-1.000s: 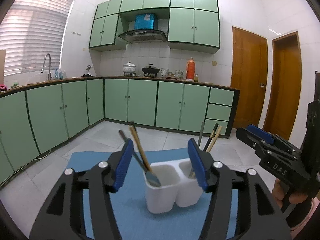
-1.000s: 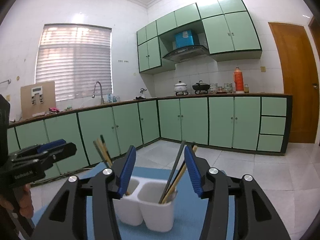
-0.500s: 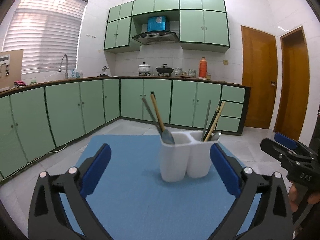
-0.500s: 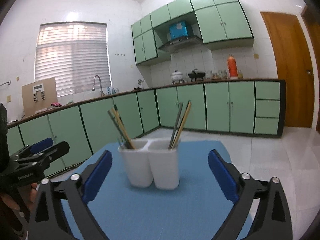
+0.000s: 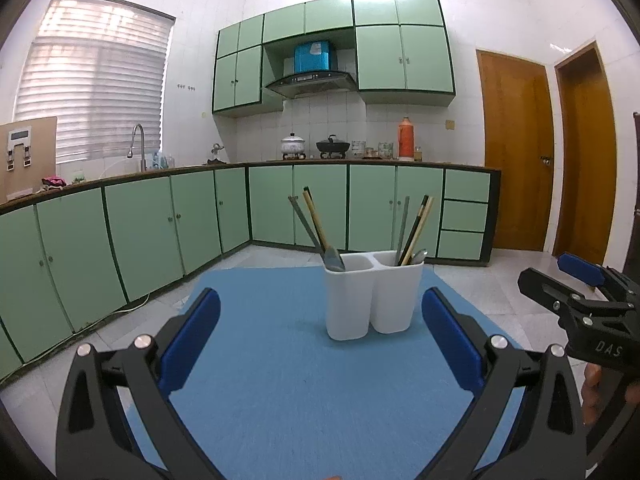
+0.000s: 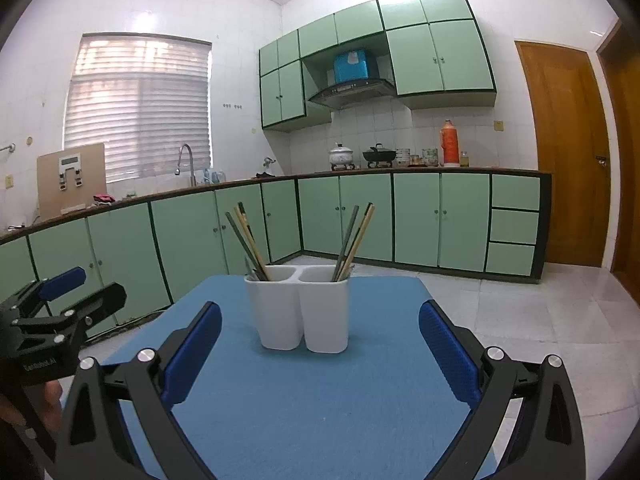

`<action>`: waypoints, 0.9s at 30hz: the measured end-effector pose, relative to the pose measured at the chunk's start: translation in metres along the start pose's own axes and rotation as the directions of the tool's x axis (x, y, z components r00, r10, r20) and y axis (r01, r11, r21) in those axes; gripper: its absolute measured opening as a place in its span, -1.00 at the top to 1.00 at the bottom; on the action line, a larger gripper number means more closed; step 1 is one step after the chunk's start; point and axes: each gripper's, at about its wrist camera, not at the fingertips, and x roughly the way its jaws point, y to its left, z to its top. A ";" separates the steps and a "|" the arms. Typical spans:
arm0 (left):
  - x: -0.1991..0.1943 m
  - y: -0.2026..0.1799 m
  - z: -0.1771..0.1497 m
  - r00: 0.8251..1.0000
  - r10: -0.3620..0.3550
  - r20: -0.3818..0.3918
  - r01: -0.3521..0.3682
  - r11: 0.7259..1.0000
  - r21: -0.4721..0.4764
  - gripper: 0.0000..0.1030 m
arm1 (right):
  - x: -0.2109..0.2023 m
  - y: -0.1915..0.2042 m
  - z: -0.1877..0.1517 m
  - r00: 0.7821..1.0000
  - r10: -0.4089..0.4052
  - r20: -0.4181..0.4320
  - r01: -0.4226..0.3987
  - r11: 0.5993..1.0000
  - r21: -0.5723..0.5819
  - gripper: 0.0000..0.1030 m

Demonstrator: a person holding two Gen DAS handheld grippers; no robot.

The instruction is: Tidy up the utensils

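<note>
Left gripper (image 5: 320, 334) is hovering level over the near part of the blue mat (image 5: 280, 380), jaws standing wide apart with nothing between them; its blue pads (image 5: 192, 342) are flanking the view of the holder without touching it. Right gripper (image 6: 320, 338) is hovering in a matching pose, likewise level and pointing toward the far counter, jaws spread wide and gripping nothing. The white holder (image 5: 372, 294) is standing upright on the mat, far of both grippers and well apart from their fingertips. It is showing two compartments side by side. In the left wrist view, the left compartment is holding a grey-handled utensil (image 5: 310, 232) and a wooden chopstick (image 5: 316, 220), both leaning left; the right compartment is holding a grey handle, dark and wooden chopsticks (image 5: 418, 226) leaning right, and a spoon bowl (image 5: 419, 257) peeking over the rim. Each gripper is appearing at the edge of the other's view: the right one at the right edge of the left wrist view, with part of a hand (image 5: 596, 384) gripping below it, the left one at the left edge of the right wrist view. The mat is lying on a table above a tiled floor (image 6: 520, 312); green cabinets (image 6: 400, 220) are running along the far wall.
</note>
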 end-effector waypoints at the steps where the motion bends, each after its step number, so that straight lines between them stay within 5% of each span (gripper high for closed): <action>1: -0.003 0.000 0.001 1.000 0.000 0.003 0.000 1.000 -0.003 -0.90 | -0.004 0.001 0.002 1.000 0.000 0.006 0.000 1.000 -0.001 -0.88; 27: -0.039 0.001 0.009 0.999 0.018 0.049 -0.017 1.000 -0.010 -0.90 | -0.032 0.020 0.015 0.998 0.022 0.055 -0.019 0.999 -0.043 -0.88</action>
